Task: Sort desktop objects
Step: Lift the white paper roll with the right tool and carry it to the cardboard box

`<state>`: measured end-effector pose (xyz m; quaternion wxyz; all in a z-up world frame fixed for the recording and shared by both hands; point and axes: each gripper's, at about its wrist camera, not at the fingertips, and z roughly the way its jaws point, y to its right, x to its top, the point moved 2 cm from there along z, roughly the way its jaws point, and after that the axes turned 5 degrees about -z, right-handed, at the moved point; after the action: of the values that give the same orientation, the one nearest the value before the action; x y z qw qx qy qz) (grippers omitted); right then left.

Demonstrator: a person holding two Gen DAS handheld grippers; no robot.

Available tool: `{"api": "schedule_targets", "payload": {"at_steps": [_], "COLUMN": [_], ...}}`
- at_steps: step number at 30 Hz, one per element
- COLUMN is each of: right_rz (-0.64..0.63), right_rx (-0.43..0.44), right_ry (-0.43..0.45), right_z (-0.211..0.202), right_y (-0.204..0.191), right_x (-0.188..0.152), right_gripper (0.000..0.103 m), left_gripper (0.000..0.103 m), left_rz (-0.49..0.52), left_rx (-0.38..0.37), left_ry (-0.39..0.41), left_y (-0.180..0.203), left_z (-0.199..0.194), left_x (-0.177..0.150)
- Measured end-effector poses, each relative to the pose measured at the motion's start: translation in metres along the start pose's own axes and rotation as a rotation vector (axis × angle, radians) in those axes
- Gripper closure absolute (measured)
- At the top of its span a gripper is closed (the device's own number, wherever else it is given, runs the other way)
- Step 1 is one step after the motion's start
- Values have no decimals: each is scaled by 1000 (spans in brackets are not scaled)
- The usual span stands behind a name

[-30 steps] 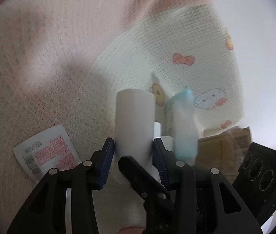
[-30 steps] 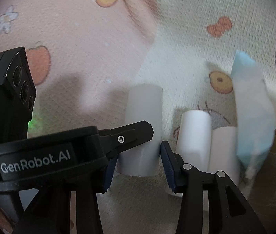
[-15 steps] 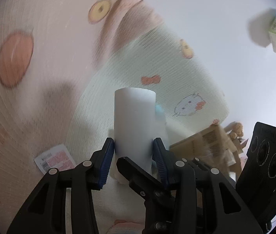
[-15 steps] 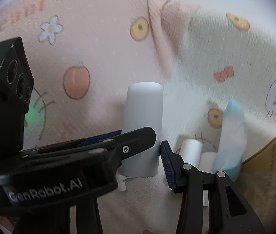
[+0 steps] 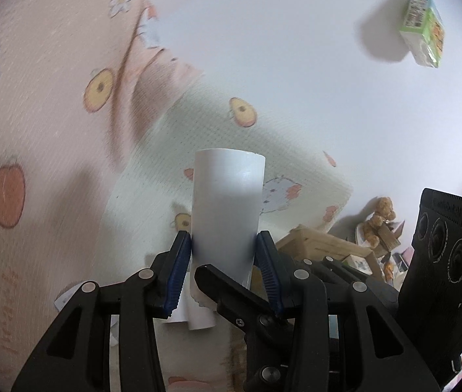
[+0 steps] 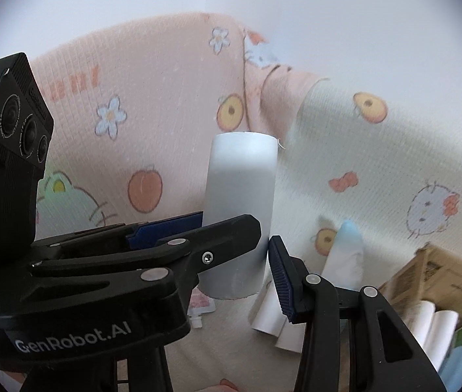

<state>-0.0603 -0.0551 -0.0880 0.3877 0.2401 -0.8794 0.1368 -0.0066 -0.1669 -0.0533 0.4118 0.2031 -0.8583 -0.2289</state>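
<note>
A white cylinder (image 5: pixel 227 202) stands upright in the air above the cloths, and both grippers hold it together. My left gripper (image 5: pixel 227 254) is shut on it, its blue pads pressing the lower sides. My right gripper (image 6: pixel 237 261) is shut on the same cylinder (image 6: pixel 240 215); its right pad touches the side, and its left finger is hidden behind the left gripper's body (image 6: pixel 77 277). One black finger (image 5: pixel 231 281) of the right gripper crosses in front in the left wrist view.
Below lie a pink printed cloth (image 6: pixel 152 75) and a cream one (image 6: pixel 378 170). Small white rolls (image 6: pixel 273 320), a blue-tipped white piece (image 6: pixel 345 254) and a red-printed sachet (image 6: pixel 201 303) rest on them. A cardboard box (image 6: pixel 443 277) holds more rolls. A green carton (image 5: pixel 423 32) stands far right.
Both grippers have risen with the white cylinder held between them. The cloths, the rolls and the sachet have dropped away below, and more of the white table and the green carton shows.
</note>
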Motion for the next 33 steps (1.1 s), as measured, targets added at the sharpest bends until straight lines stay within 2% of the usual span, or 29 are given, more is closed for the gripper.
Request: {"api": "schedule_targets", "payload": {"at_steps": [8,18,26,33], "right_rz": [32,76,142,183], "right_rx": [-28,-90,-133,-163], "right_ry": [47,76,83,68], "right_z": [-35,-70,-91,-107], "right_y": [20,60,93,115], "right_x": [7,-5,-22,-38], "right_gripper": [62,62,61,61], "left_gripper": [58,58,58,58], "left_rz": [128,224,291,306], "left_rx": [26,1,-14,-37], "left_ry": [6,-23,-63,-95], "left_y": [52,128,169,192], "left_z": [7,39,59,75], "left_x": [-1,-3,-14,-28]}}
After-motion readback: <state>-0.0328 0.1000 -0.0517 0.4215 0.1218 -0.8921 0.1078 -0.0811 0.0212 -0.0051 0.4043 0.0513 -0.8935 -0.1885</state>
